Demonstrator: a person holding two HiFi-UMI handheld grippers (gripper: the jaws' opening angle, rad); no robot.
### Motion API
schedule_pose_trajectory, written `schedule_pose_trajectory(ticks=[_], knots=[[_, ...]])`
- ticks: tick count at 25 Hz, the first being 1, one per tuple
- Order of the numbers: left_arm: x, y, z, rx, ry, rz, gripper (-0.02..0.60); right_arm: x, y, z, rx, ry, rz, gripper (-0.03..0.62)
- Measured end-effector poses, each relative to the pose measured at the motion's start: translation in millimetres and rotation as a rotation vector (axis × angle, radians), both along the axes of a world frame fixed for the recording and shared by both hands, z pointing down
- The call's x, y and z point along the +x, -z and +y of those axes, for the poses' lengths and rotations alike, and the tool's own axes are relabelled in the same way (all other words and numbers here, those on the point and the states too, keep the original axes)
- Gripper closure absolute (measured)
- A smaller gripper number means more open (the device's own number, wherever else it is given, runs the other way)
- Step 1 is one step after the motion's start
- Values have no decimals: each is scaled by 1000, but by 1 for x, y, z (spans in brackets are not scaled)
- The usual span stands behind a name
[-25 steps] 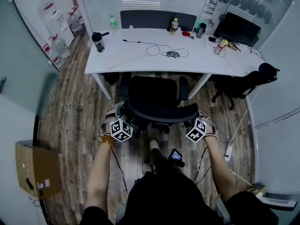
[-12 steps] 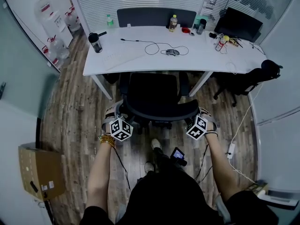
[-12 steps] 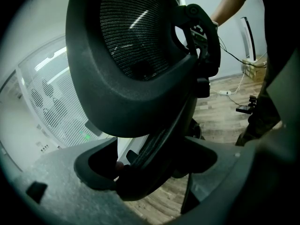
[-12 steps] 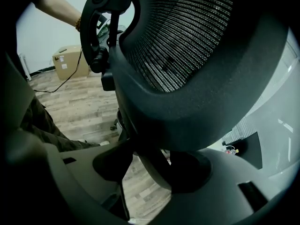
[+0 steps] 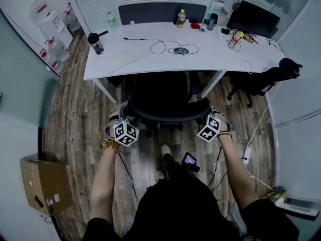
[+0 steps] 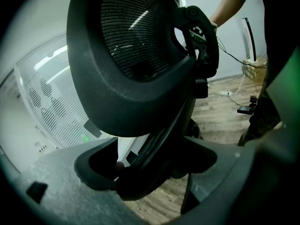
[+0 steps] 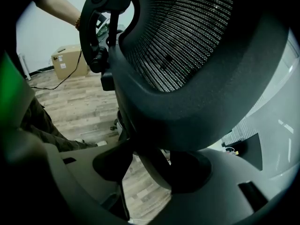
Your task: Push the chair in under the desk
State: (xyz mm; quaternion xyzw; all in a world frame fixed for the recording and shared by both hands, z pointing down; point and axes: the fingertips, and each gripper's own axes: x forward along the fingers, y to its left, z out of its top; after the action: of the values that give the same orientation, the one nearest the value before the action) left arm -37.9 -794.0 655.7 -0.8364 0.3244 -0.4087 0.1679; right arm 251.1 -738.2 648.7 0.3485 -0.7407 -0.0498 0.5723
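both arms stretched forward, left gripper [image 5: 126, 121] and right gripper [image 5: 207, 118] each clamped on chair [image 5: 168, 92] backrest rim

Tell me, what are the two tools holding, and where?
Both hold the black office chair by its backrest: the left tool clamps the frame's left edge, the right tool its right edge.

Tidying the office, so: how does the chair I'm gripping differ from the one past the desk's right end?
The gripped chair sits centred at the front of the desk; the other chair stands off its right end. The left gripper and right gripper clamp the gripped chair's backrest; the other chair is untouched. Both are black.
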Motion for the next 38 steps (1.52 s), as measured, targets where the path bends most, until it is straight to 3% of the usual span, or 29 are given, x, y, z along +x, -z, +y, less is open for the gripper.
schedule_pose_trajectory(ticks=[38], knots=[[33, -1, -125, 6, -5, 30, 189, 35, 0, -142, 1, 14, 21, 339]])
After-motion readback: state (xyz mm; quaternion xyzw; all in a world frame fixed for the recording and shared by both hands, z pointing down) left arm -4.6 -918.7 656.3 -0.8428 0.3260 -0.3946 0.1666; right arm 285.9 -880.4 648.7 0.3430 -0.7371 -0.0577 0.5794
